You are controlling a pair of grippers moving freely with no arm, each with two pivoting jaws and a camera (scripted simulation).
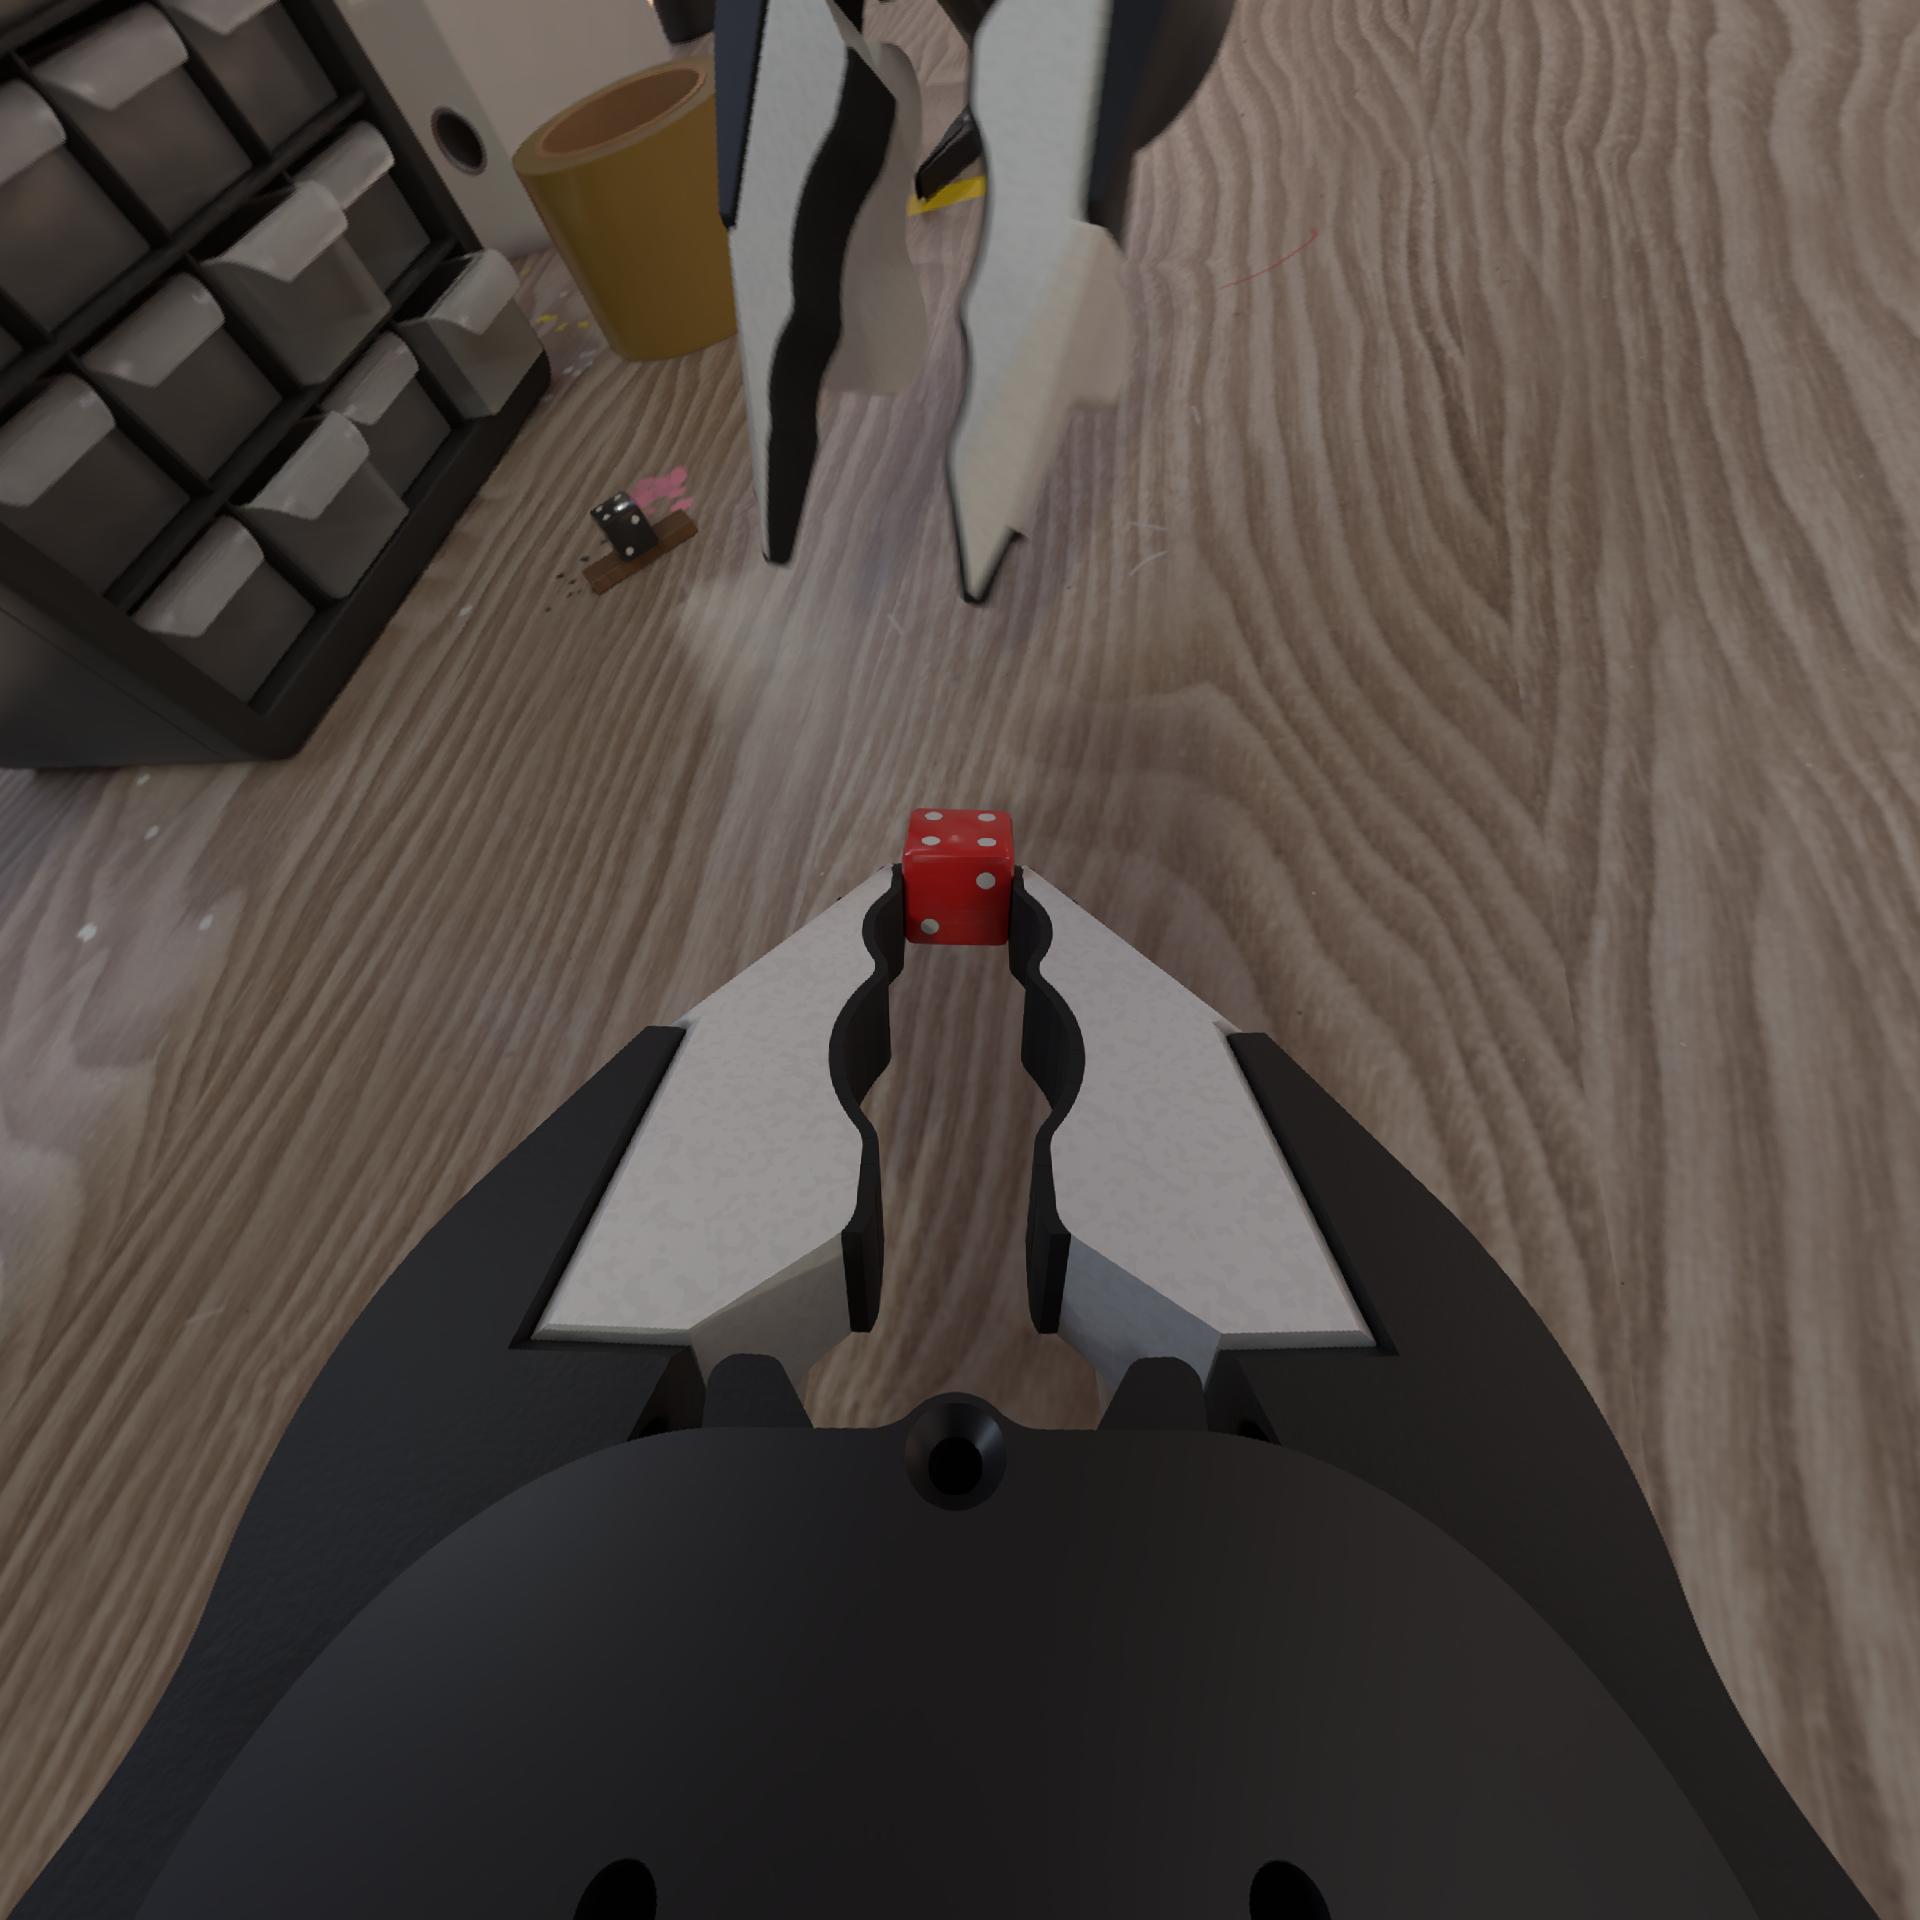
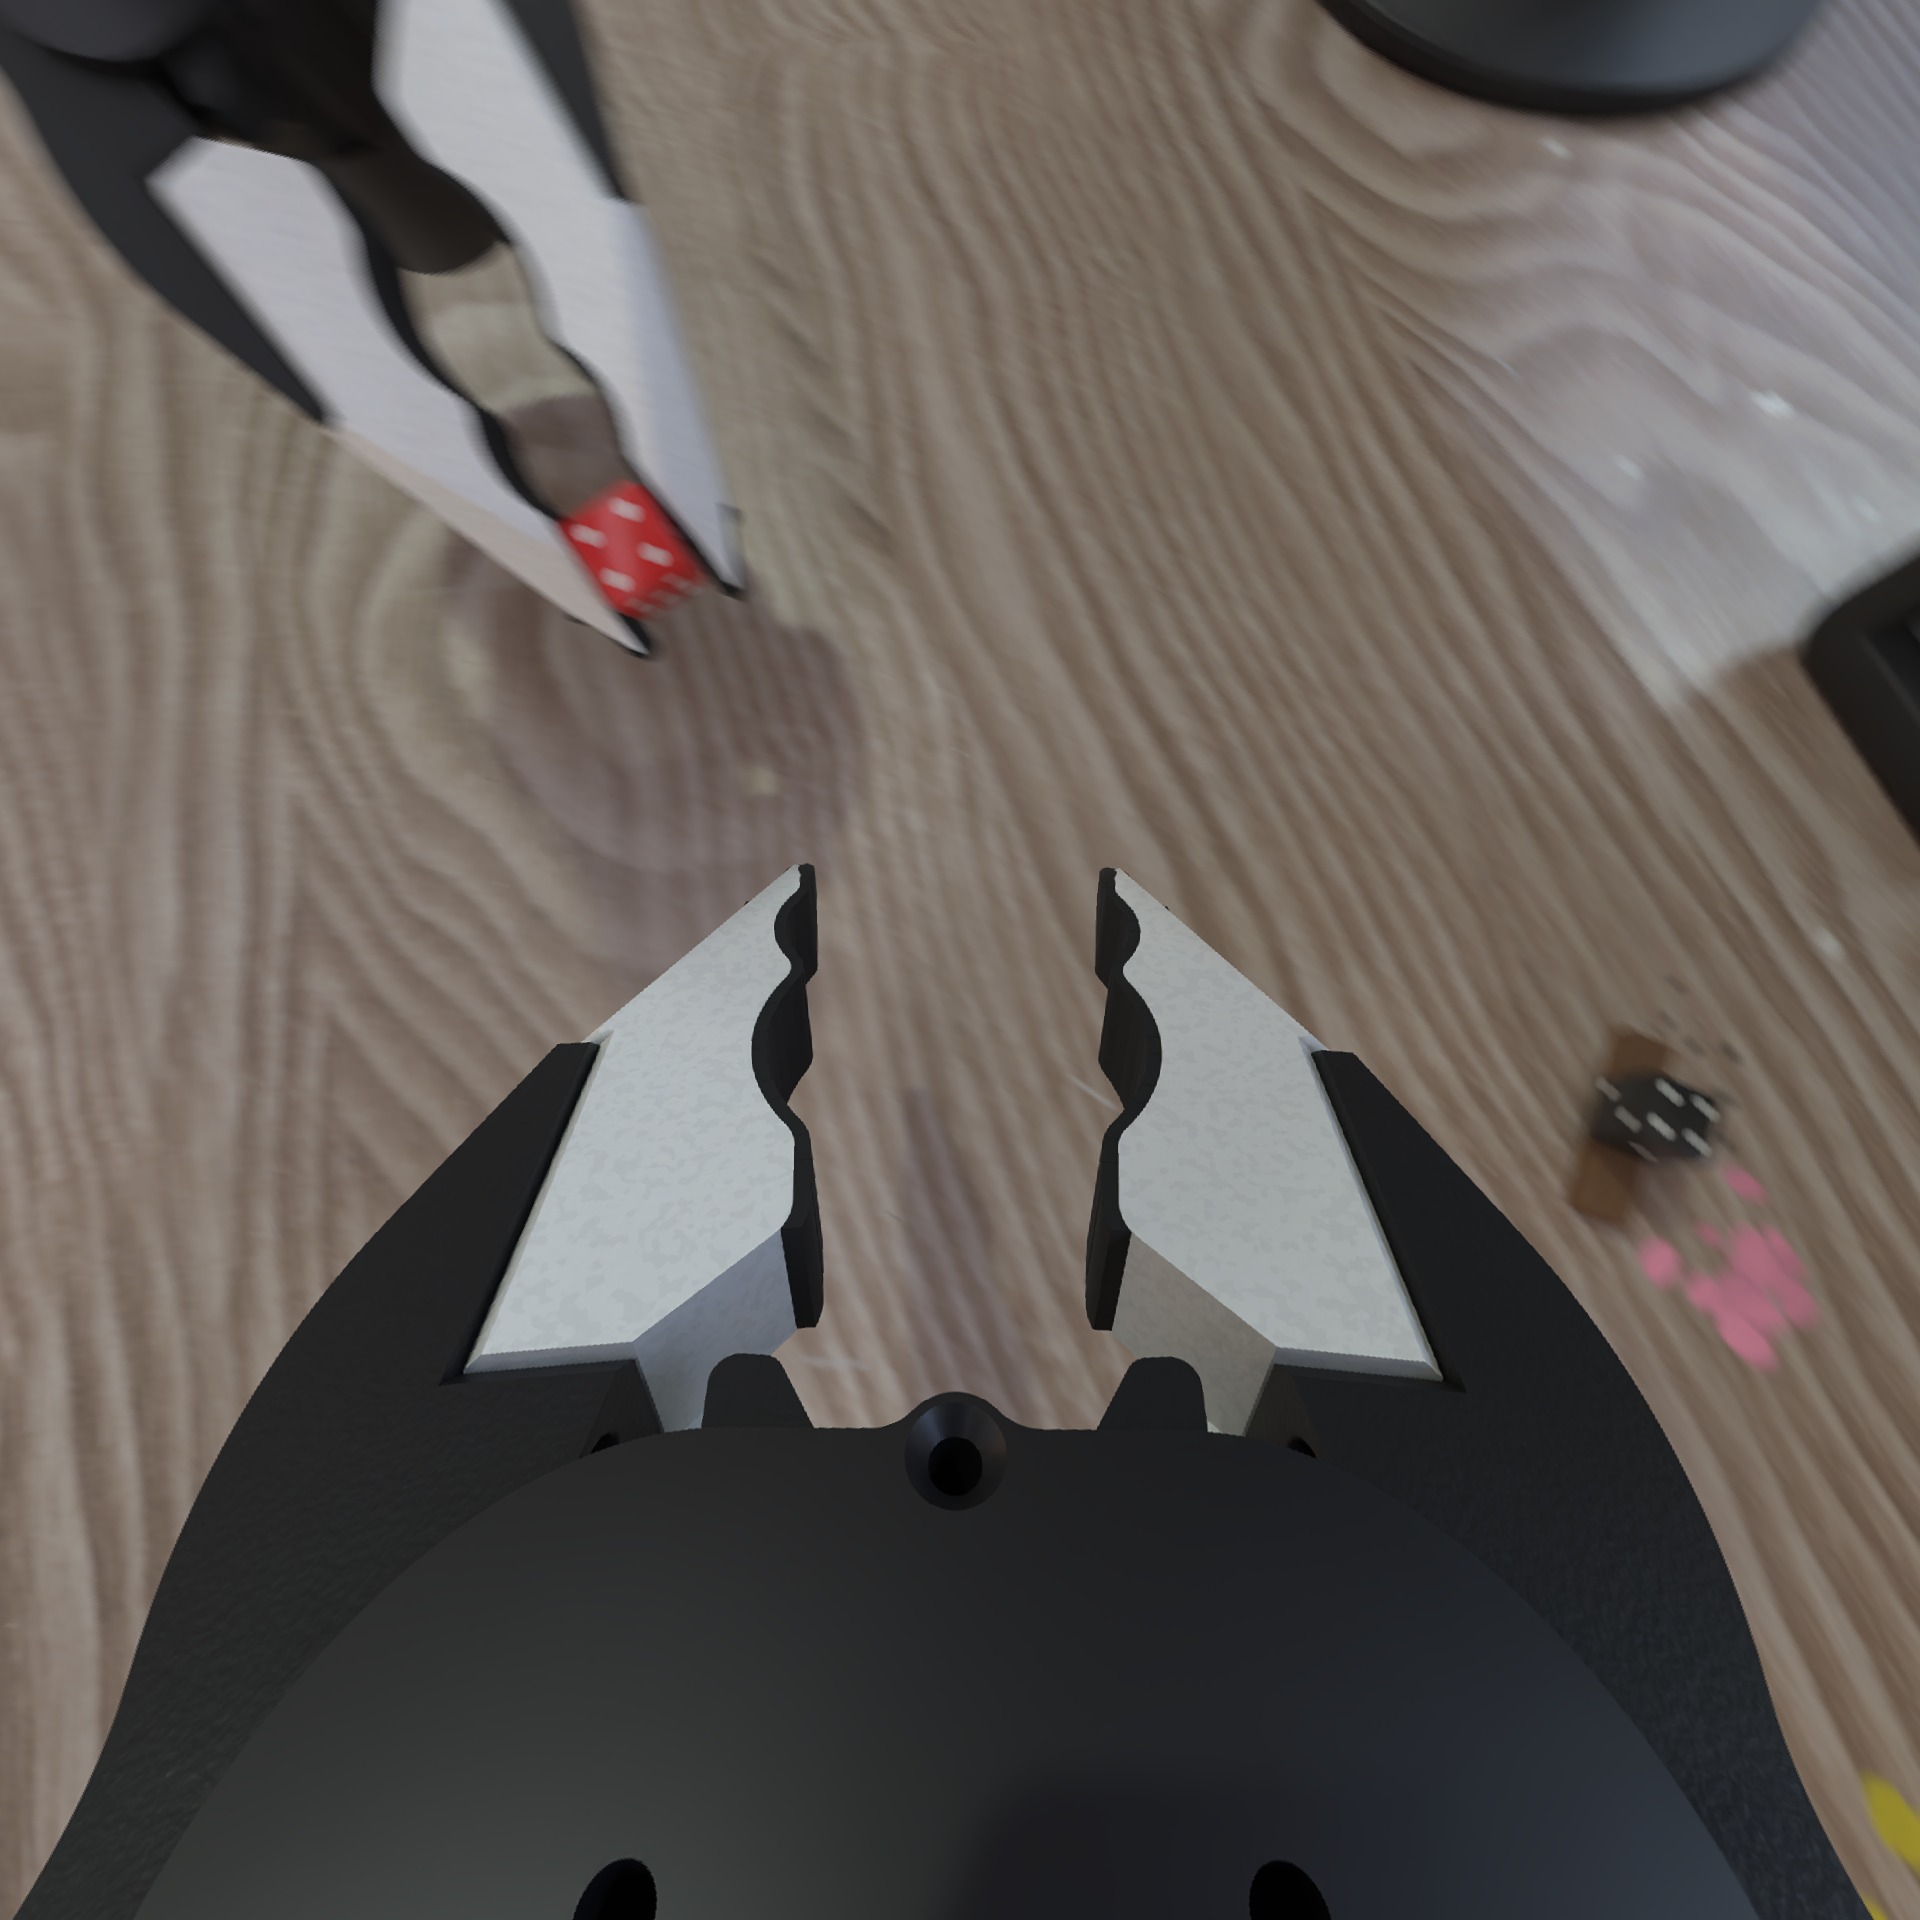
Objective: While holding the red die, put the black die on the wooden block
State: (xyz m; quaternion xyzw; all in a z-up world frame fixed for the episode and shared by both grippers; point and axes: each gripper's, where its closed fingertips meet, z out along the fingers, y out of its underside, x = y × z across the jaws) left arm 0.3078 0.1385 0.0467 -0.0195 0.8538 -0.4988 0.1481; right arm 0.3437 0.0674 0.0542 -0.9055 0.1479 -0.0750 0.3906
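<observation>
My left gripper (image 1: pixel 957 881) is shut on the red die (image 1: pixel 957 878), held at its fingertips above the wooden table. It also shows in the right wrist view (image 2: pixel 686 613) at the upper left, with the red die (image 2: pixel 629 556) between its tips. The black die (image 1: pixel 621 525) sits on the small flat wooden block (image 1: pixel 652 556) at the left, near the drawer cabinet. In the right wrist view the black die (image 2: pixel 1654 1117) rests on the block (image 2: pixel 1608 1179) at the right. My right gripper (image 2: pixel 956 883) is open and empty, and it hangs above the table in the left wrist view (image 1: pixel 883 571).
A black cabinet of small grey drawers (image 1: pixel 208 395) stands at the left. A roll of brown tape (image 1: pixel 634 208) stands behind it. Pink paint specks (image 2: pixel 1735 1288) lie beside the block. A dark round object (image 2: pixel 1558 42) sits at the top edge.
</observation>
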